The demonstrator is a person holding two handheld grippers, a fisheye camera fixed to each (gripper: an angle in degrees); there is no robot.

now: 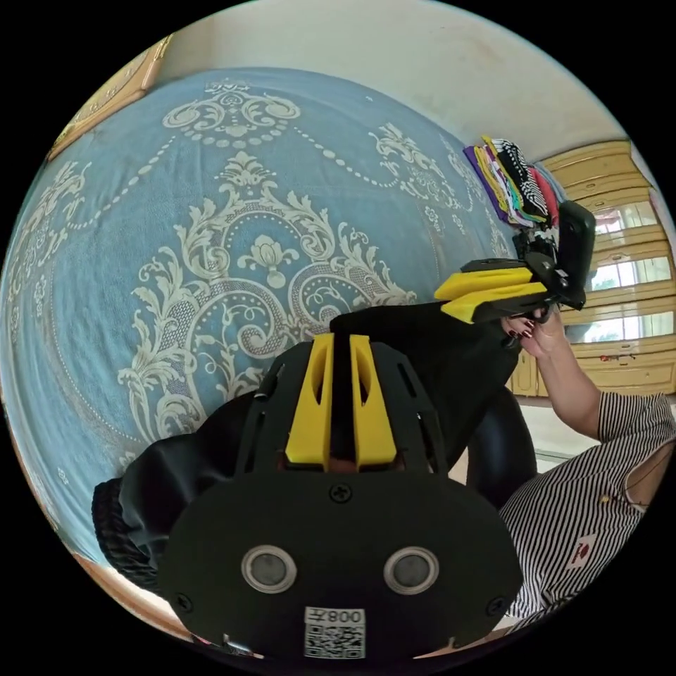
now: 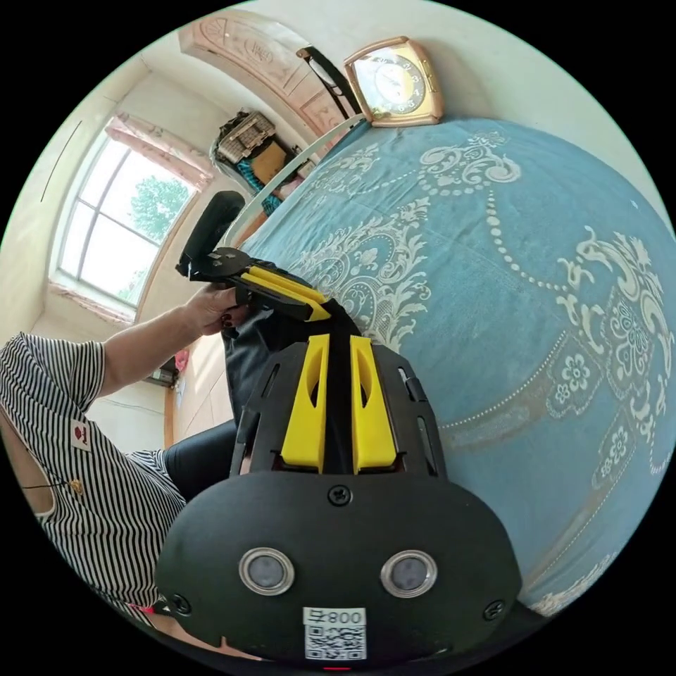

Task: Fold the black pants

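Observation:
The black pants hang in the air in front of the bed, stretched along one edge between my two grippers. In the left gripper view, my left gripper has its yellow jaws shut on that edge, and my right gripper pinches the same edge a short way to the right. An elastic gathered end droops at the lower left. In the right gripper view, my right gripper is shut on the black pants, with my left gripper just beyond it, held by a hand.
A blue bedspread with cream ornament covers the bed behind the pants. A stack of colourful folded clothes lies at its far right corner. A clock leans on the wall by the bed. The person's striped shirt is close.

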